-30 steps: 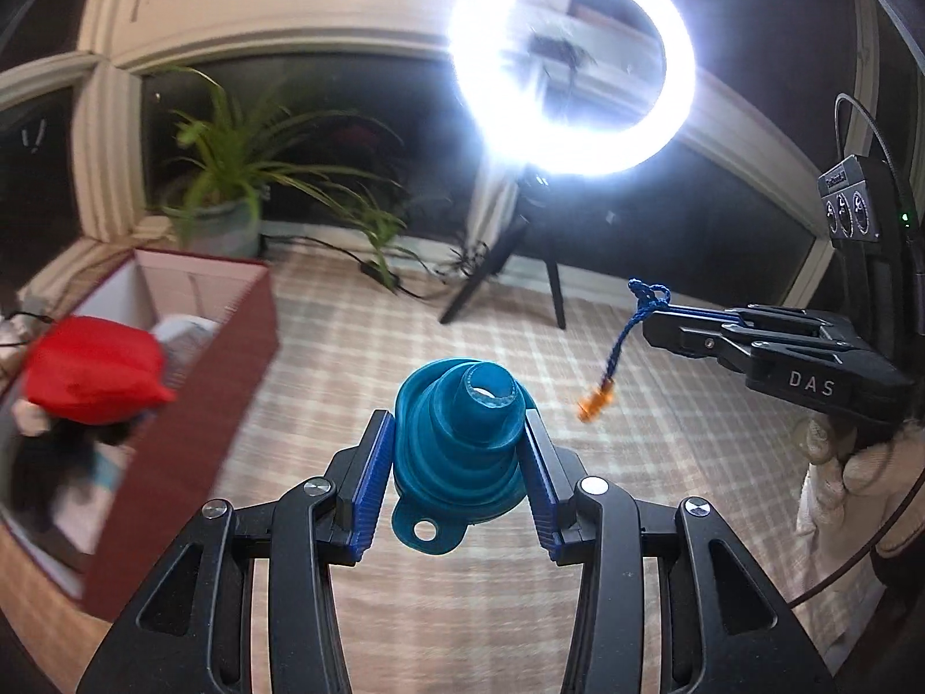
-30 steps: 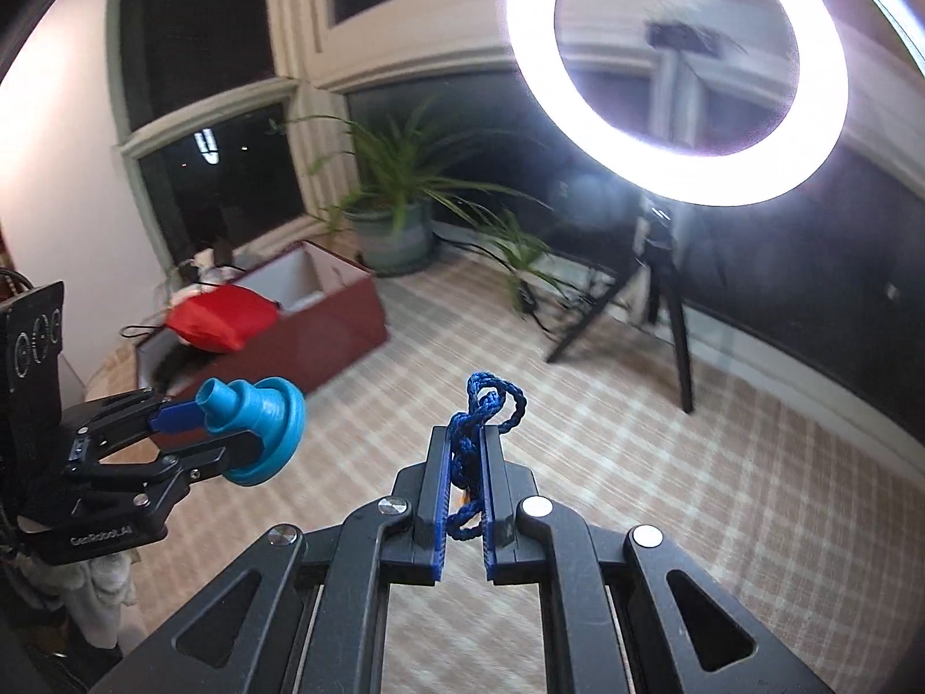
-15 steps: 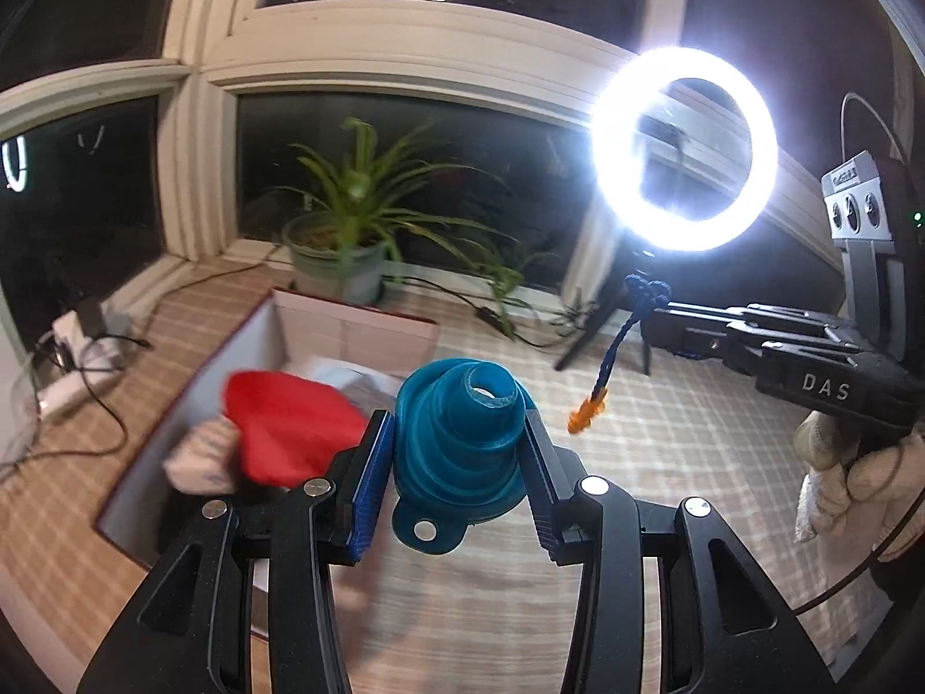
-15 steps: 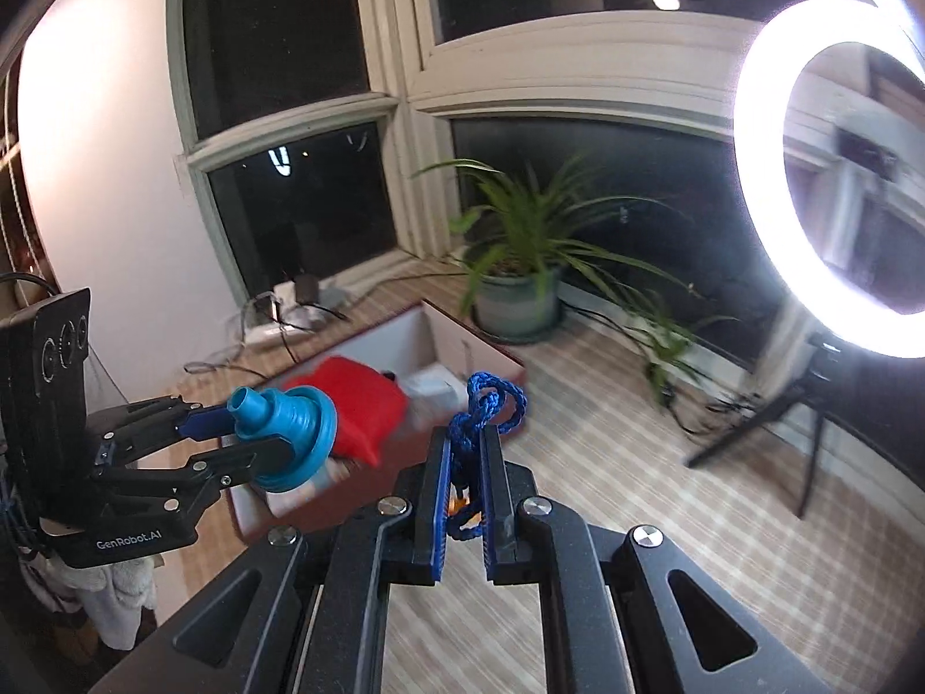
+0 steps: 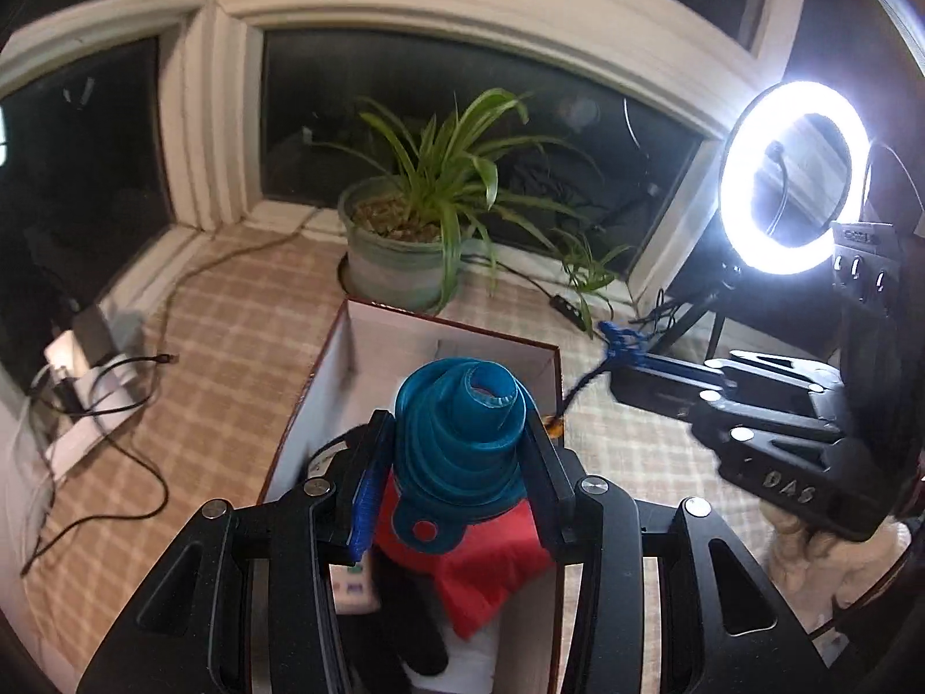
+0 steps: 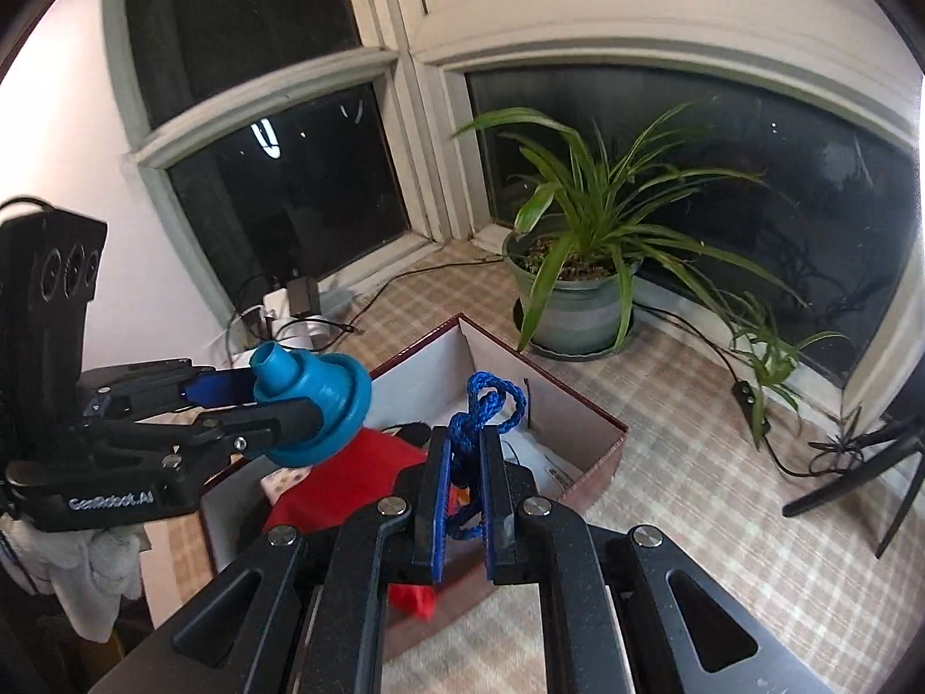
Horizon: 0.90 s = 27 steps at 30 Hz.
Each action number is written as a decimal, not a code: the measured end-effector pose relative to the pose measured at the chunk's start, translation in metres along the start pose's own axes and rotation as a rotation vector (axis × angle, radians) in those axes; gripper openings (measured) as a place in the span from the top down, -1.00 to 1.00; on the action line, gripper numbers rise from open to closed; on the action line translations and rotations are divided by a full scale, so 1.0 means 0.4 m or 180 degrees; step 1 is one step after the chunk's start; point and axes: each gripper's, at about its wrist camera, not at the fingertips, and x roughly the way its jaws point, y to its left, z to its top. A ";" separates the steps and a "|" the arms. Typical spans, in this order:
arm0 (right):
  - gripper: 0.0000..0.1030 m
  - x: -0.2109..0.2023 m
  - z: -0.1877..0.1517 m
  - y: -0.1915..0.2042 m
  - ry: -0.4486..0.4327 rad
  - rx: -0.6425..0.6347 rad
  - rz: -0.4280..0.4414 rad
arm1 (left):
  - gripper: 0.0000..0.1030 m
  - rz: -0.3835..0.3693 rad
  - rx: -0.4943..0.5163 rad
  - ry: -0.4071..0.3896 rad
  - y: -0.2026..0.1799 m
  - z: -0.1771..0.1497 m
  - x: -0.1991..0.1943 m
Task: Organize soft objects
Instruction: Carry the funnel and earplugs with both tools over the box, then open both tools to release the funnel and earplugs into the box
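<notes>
My left gripper (image 5: 457, 457) is shut on a teal collapsible funnel (image 5: 462, 434), spout pointing away, and hangs above an open red-brown box (image 5: 445, 327) with white inner walls. A red cloth item (image 5: 491, 569) and dark and white soft things lie in the box under the funnel. My right gripper (image 6: 465, 462) is shut on a blue braided cord (image 6: 488, 405), whose loop sticks up past the pads. In the left wrist view, the right gripper (image 5: 627, 367) is to the right of the box, with the cord's orange end (image 5: 555, 423) dangling. The funnel (image 6: 315, 399) shows left in the right wrist view.
A potted spider plant (image 6: 578, 301) stands behind the box by the window. A lit ring light (image 5: 795, 179) on a tripod is at the far right. A power strip with cables (image 5: 87, 381) lies left on the plaid floor covering (image 6: 722, 491). A gloved hand (image 5: 821, 555) holds the right gripper.
Both grippers have swung left across the plaid floor. The box, earlier off to the left, now lies under the funnel and the cord. Neither grip has changed.
</notes>
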 end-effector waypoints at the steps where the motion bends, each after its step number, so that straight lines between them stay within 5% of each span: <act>1: 0.84 0.024 0.006 -0.004 0.0054 0.0025 0.0004 | 0.19 -0.0002 -0.0018 0.0033 0.003 0.006 0.011; 16: 0.78 0.183 0.007 -0.071 0.0449 0.0235 0.0080 | 0.12 0.0068 -0.0176 0.0559 0.067 0.053 0.189; 21: 0.20 0.181 0.005 -0.083 0.0434 0.0279 0.0106 | 0.03 0.0093 -0.0258 0.0562 0.080 0.060 0.200; 27: 0.07 0.155 0.006 -0.086 0.0375 0.0307 0.0102 | -0.09 0.0130 -0.0359 0.0541 0.090 0.070 0.189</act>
